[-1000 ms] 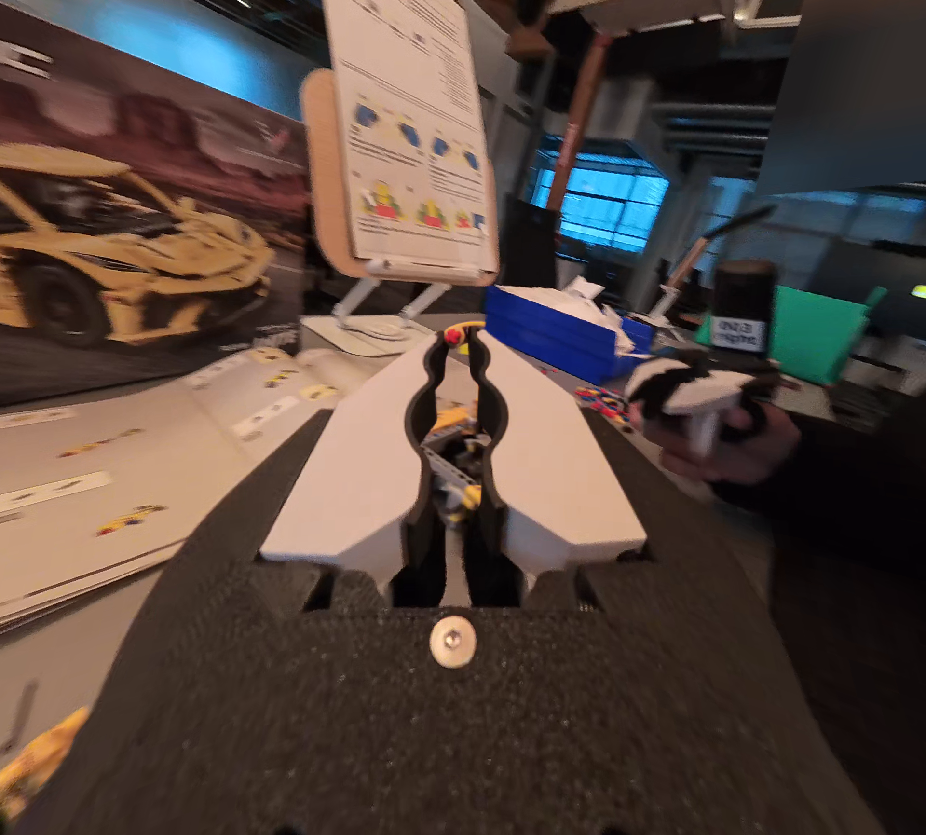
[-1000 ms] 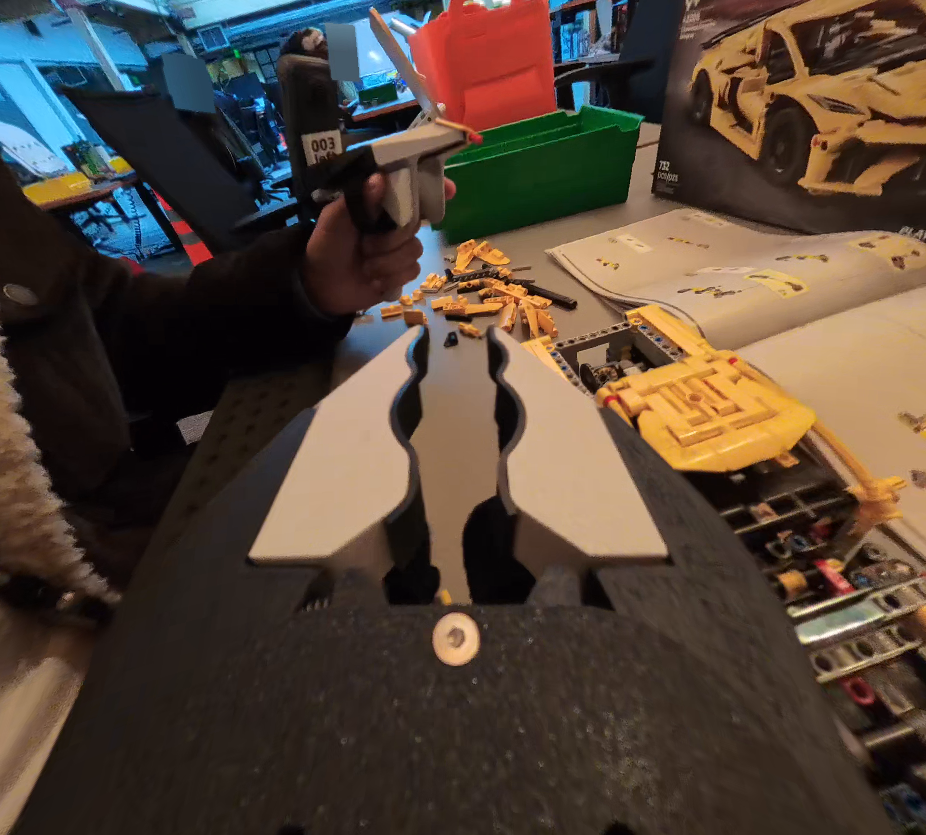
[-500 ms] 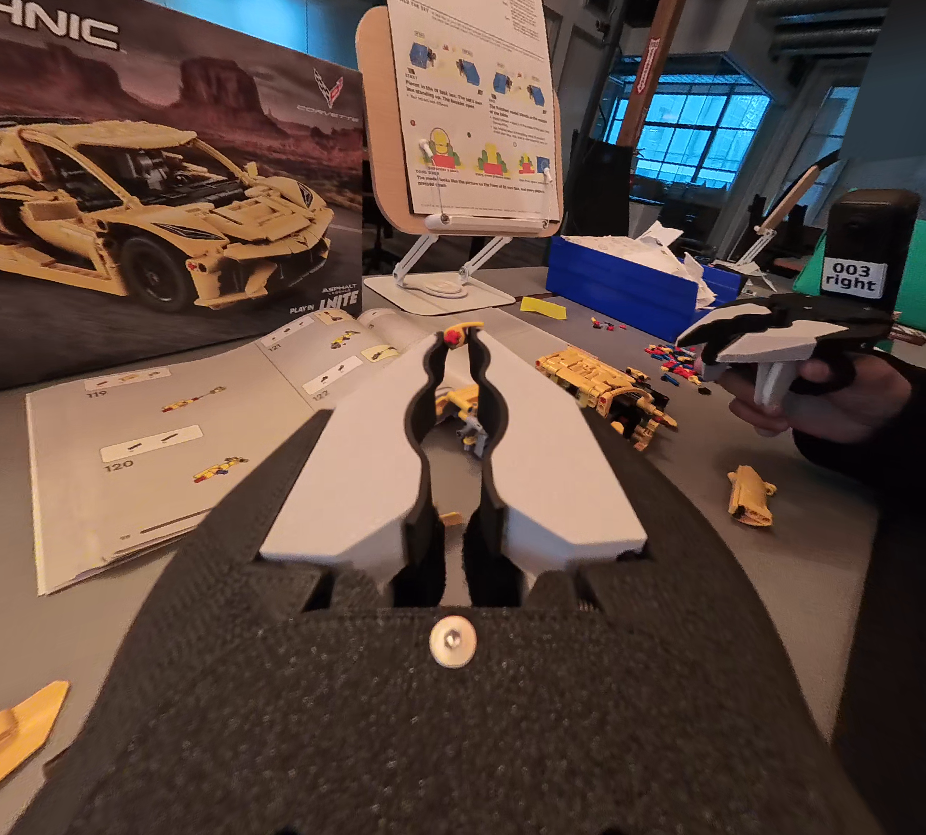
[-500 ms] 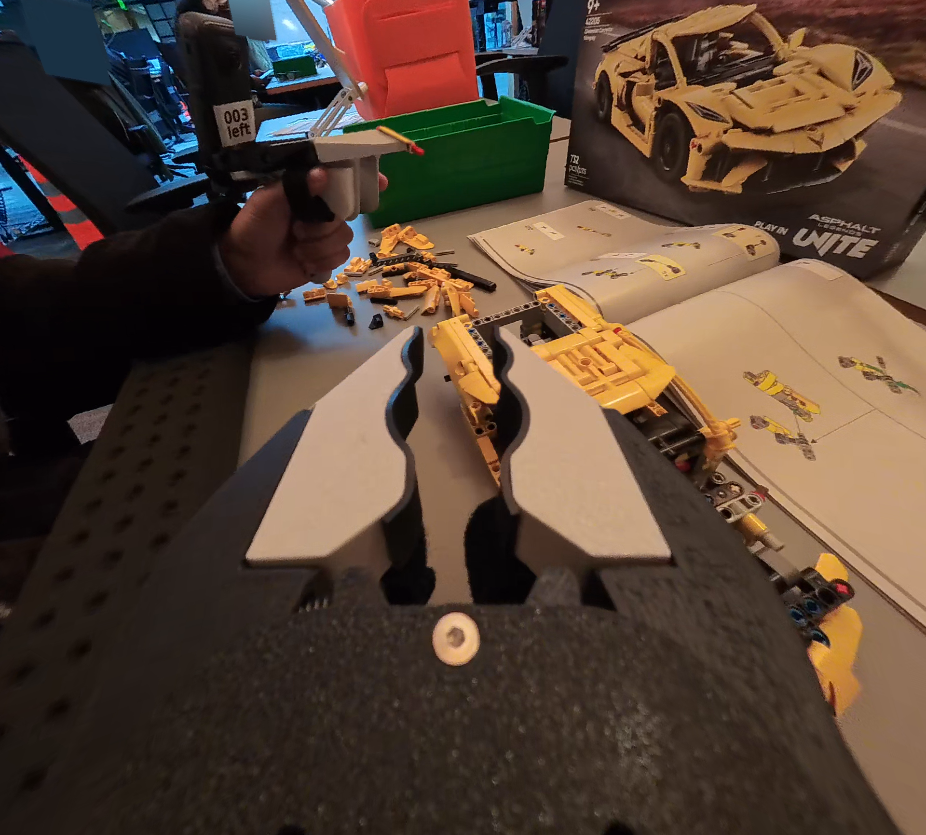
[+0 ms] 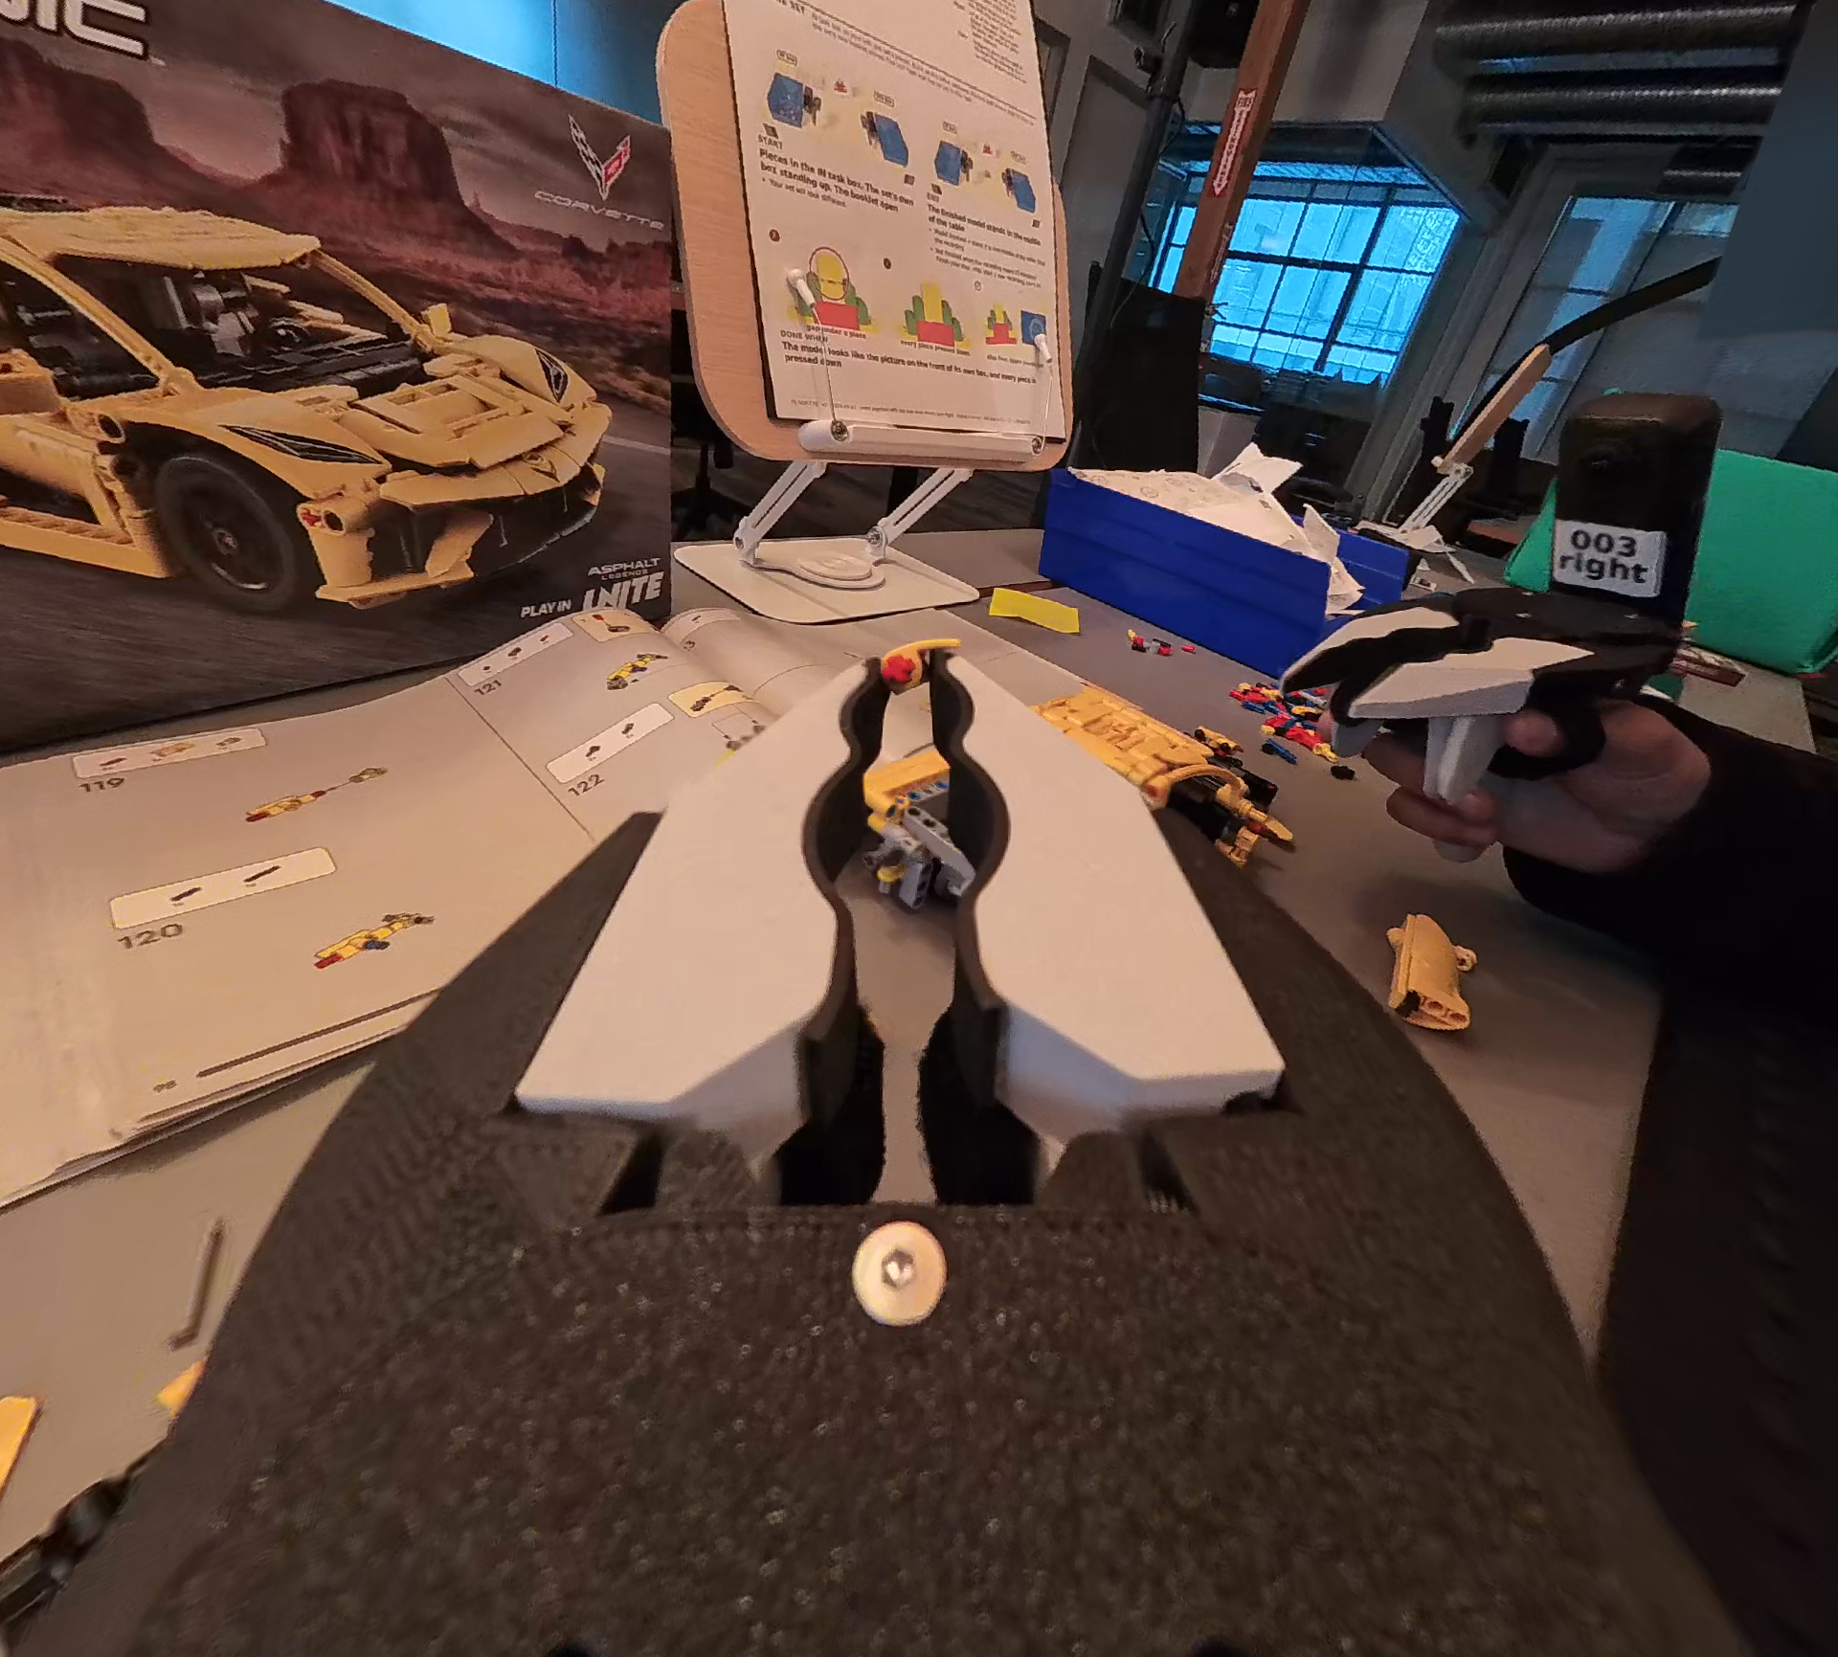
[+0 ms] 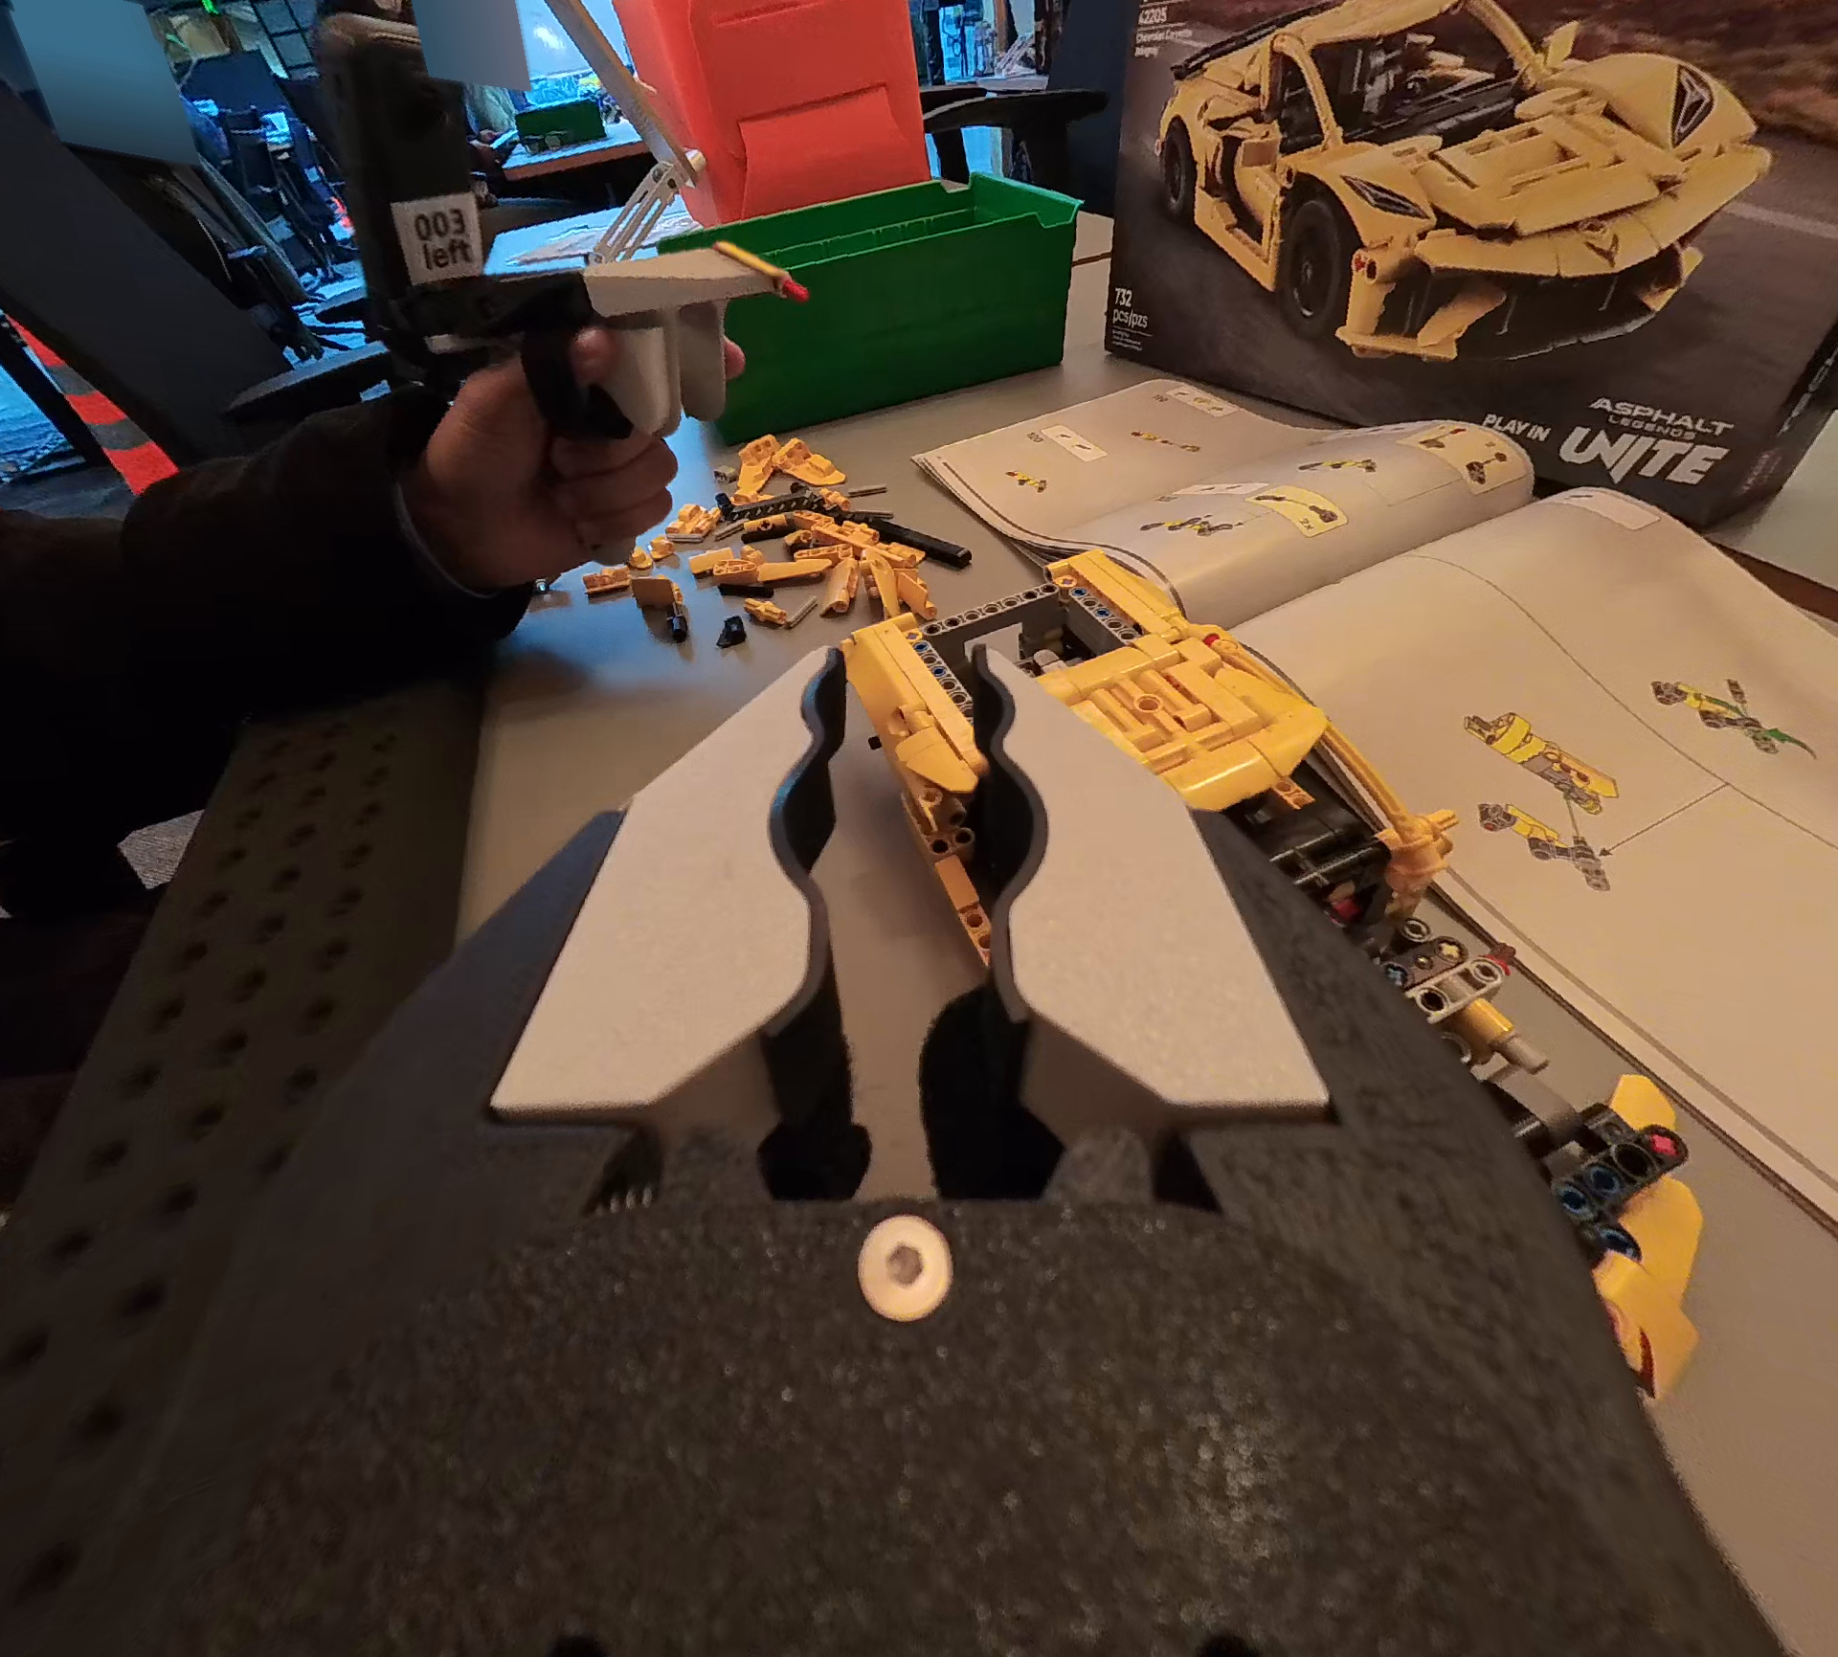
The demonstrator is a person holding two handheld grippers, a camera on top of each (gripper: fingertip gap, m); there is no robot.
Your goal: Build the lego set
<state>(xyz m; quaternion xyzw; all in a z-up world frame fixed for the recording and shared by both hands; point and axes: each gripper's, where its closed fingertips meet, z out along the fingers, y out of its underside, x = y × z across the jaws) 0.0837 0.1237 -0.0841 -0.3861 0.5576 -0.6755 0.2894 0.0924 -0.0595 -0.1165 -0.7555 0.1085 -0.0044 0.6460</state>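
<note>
My left gripper (image 5: pixel 905 676) is shut on a thin yellow piece with a red end (image 5: pixel 930 647) and holds it above the table. In the right wrist view, the left gripper (image 6: pixel 746 282) is raised at the left with the piece (image 6: pixel 771 275) sticking out of its tips. The partly built yellow car (image 6: pixel 1174 704) lies on the table beside the open instruction booklet (image 6: pixel 1542 694). My right gripper (image 6: pixel 907 679) is open and empty, just short of the car's near side. In the left wrist view the right gripper (image 5: pixel 1323 694) hovers right of the car (image 5: pixel 1124 729).
A pile of loose yellow and black pieces (image 6: pixel 796 555) lies before a green bin (image 6: pixel 895 296) and an orange bag (image 6: pixel 796 48). The set's box (image 5: pixel 298 366), a sheet stand (image 5: pixel 875 167) and a blue bin (image 5: pixel 1174 575) stand at the back. A yellow panel (image 5: pixel 1427 973) and small coloured pieces (image 5: pixel 1273 714) lie nearby. My right fingertips sit around 20 cm from my left ones.
The right gripper has moved right toward the car, whose near side now shows between its fingers. The left gripper has tilted down, still holding the yellow piece.
</note>
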